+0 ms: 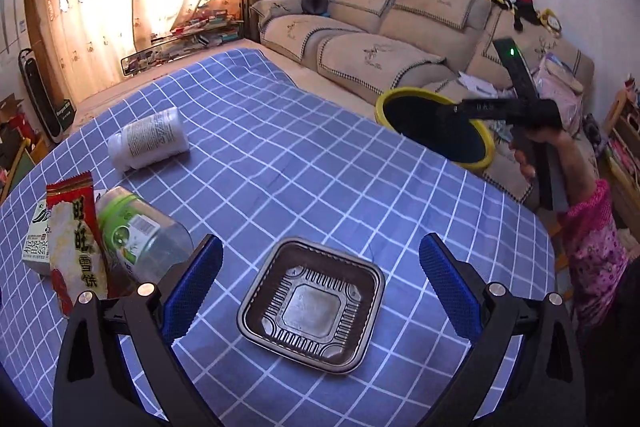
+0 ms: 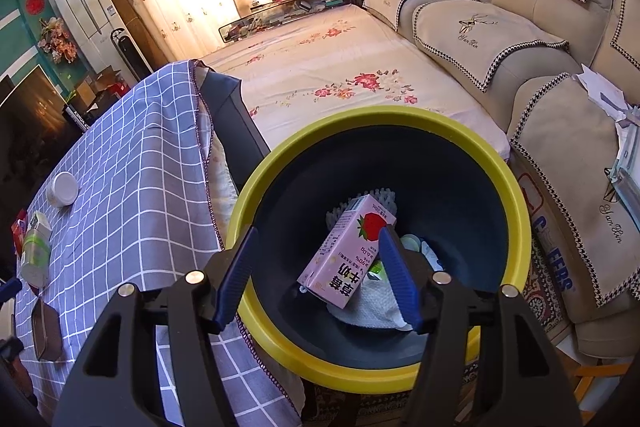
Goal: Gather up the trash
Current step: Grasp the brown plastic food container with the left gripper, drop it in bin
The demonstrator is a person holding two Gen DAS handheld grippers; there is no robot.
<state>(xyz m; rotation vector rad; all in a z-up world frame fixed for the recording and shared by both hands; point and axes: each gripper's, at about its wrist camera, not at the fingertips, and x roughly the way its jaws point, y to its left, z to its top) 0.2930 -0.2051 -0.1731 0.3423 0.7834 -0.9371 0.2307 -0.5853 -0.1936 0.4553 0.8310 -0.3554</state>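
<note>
My left gripper [image 1: 320,267] is open and empty, its blue fingers straddling a dark square plastic tray [image 1: 312,305] on the blue checked tablecloth [image 1: 280,147]. To its left lie a clear bottle with a green label [image 1: 138,231], a red snack wrapper [image 1: 76,243], a small carton [image 1: 38,239] and a white pill bottle [image 1: 150,139] on its side. My right gripper [image 2: 316,267] is open above the yellow-rimmed bin [image 2: 280,163]. A pink strawberry milk carton [image 2: 348,251] sits inside the bin between the fingers, on white paper [image 2: 376,307].
The bin [image 1: 400,95] stands off the table's right edge, with the right gripper's body [image 1: 516,107] over it. A beige sofa [image 1: 380,23] and a floral sheet [image 2: 340,67] lie beyond. The tray also shows in the right wrist view [image 2: 46,331].
</note>
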